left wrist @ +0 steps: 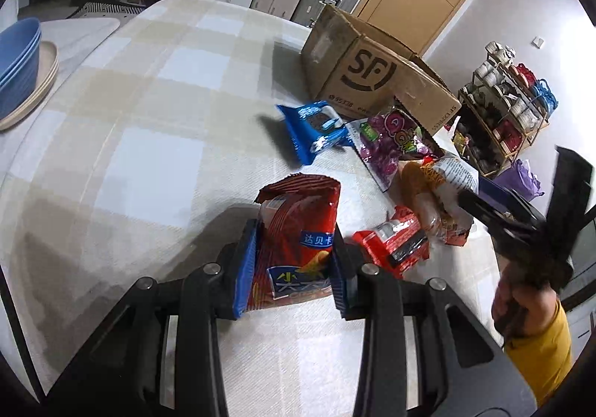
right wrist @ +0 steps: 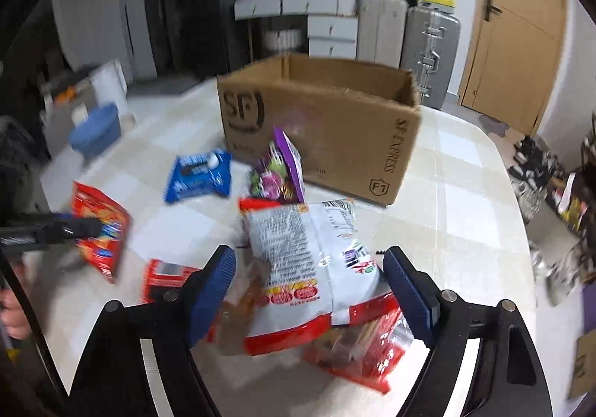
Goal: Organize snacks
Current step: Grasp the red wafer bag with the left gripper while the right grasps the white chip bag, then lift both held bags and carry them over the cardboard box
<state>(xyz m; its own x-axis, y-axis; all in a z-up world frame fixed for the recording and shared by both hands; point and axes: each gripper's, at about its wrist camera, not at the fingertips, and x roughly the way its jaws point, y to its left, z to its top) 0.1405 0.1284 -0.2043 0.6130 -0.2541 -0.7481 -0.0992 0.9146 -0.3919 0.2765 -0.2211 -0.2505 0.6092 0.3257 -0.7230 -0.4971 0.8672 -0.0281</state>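
Clearly, the red chip bag point(left wrist: 294, 242) was light, soft and crinkly, clamped at its lower middle in your left gripper point(left wrist: 294, 264), its long axis pointing away toward the far cardboard box point(left wrist: 372, 78). Your right gripper point(right wrist: 309, 290) stood apart around the white snack bag point(right wrist: 298, 260), near the table's point(left wrist: 149, 119) right edge; take that by its middle.
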